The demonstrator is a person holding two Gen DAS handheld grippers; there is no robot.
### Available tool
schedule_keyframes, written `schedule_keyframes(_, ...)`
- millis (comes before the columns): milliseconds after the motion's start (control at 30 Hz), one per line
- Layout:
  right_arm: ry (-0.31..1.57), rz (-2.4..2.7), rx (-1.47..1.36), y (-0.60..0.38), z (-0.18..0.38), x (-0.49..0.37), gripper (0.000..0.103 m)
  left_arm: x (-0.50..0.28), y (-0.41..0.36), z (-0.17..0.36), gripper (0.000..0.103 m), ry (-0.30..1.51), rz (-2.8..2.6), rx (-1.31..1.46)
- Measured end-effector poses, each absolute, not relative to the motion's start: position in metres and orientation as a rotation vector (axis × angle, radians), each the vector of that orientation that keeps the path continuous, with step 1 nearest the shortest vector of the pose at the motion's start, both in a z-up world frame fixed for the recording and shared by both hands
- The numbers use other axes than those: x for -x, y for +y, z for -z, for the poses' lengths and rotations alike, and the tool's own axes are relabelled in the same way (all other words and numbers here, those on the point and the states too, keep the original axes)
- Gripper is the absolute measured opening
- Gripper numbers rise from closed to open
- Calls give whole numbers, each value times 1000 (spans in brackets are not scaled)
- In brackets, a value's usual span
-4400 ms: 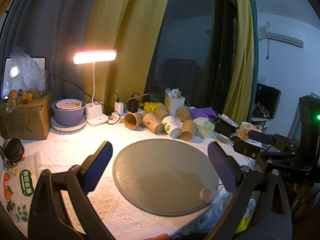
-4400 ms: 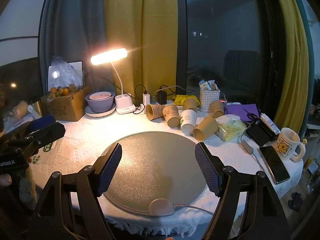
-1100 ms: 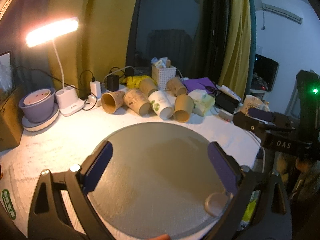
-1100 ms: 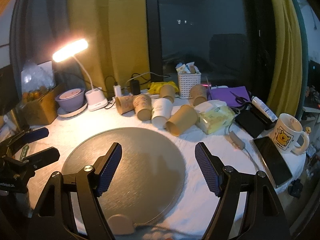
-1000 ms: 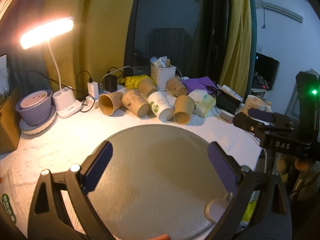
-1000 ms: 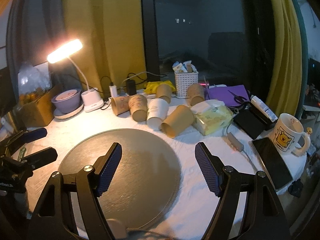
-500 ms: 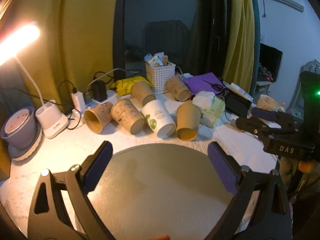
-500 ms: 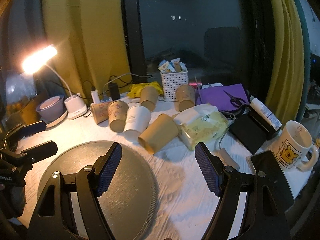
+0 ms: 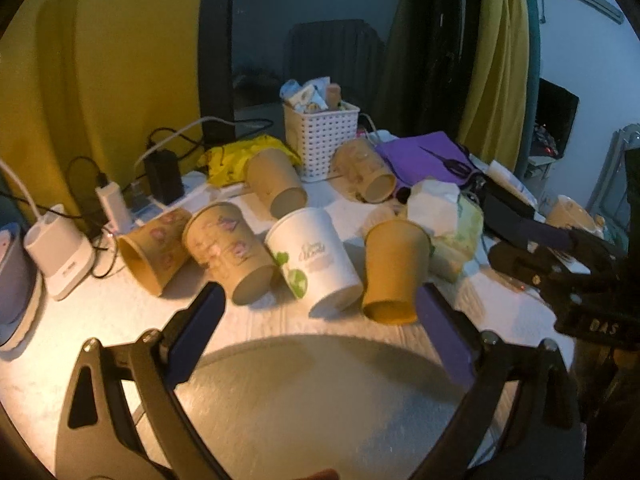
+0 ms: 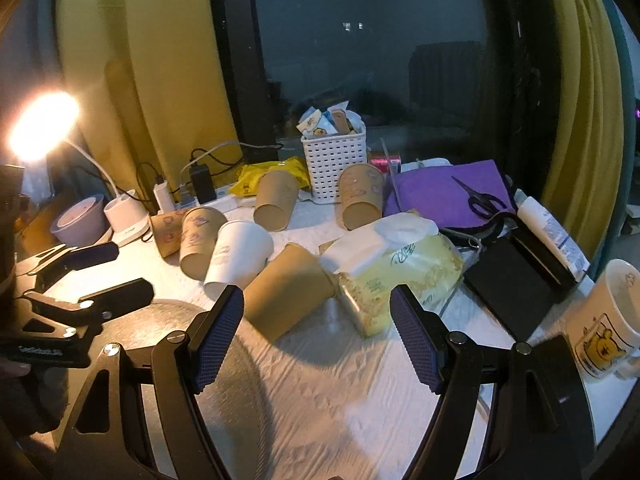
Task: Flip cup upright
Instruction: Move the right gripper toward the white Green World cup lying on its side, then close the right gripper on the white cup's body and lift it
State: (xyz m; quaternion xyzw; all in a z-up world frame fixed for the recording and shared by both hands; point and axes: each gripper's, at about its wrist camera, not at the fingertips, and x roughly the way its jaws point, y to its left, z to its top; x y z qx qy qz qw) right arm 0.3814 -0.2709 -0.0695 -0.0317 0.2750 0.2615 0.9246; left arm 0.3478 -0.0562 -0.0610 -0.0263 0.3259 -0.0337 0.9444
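Several paper cups lie on their sides on the white tablecloth. A plain brown cup (image 9: pixel 394 268) (image 10: pixel 288 290) lies nearest, mouth toward me, beside a white cup (image 9: pixel 316 258) (image 10: pixel 240 258). My left gripper (image 9: pixel 320 332) is open and empty just in front of these two cups. My right gripper (image 10: pixel 316 334) is open and empty; the brown cup lies just beyond its left finger. Each gripper shows in the other's view, the left (image 10: pixel 76 280) and the right (image 9: pixel 560 256).
Printed brown cups (image 9: pixel 228 252) lie to the left and further back. A round grey mat (image 9: pixel 320 408) lies below my left gripper. A tissue pack (image 10: pixel 396 268), a white basket (image 10: pixel 334 160), a mug (image 10: pixel 608 320), a black phone (image 10: pixel 516 292) and a lamp base (image 9: pixel 60 256) crowd the table.
Both grippers have moved forward toward the cups, which now look larger and closer. The right gripper has also shifted right, off the mat. Both stay open.
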Motion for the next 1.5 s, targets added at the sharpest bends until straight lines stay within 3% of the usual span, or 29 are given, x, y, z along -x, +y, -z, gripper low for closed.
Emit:
schedule_keyframes(233, 576, -549, 58, -267, 76, -408, 78, -390, -52, 77, 96, 707, 87, 91)
schedule_keyframes(300, 579, -550, 55, -266, 78, -415, 78, -400, -50, 83, 89, 727, 93, 108)
schedule_keyframes(467, 589, -547, 45, -264, 83, -433, 78, -415, -52, 96, 82, 765, 96, 122)
schedule_keyframes(800, 614, -548, 25, -265, 94, -445, 78, -429, -60, 103, 81, 814, 119, 127)
schedule_keyframes(900, 616, -547, 21, -265, 95, -446, 78, -436, -57, 109, 63, 861, 118, 136)
schedule_keyframes(1500, 605, -543, 15, -268, 86, -432, 78, -413, -54, 88, 60, 815, 143, 126)
